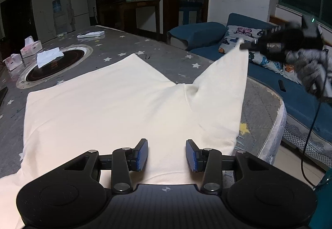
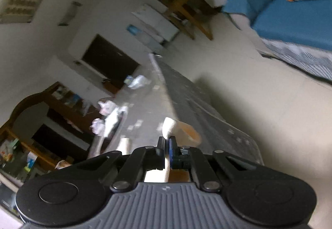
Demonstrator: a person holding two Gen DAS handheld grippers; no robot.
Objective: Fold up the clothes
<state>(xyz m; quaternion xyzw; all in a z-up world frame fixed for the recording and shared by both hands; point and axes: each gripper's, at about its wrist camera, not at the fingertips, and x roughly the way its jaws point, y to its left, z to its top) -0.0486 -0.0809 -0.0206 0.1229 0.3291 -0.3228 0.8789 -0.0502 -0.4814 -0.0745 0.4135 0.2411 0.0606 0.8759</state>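
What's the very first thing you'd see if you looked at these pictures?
A big cream garment spread over the star-patterned table, filling the middle of the left wrist view. Its right corner is pulled up into a peak, pinched by the right gripper, while the left gripper hangs open above the near edge.

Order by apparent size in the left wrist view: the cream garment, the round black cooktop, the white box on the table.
1. Cream garment, but nearest the camera.
2. Round black cooktop.
3. White box, but farthest, so true size is unsure.
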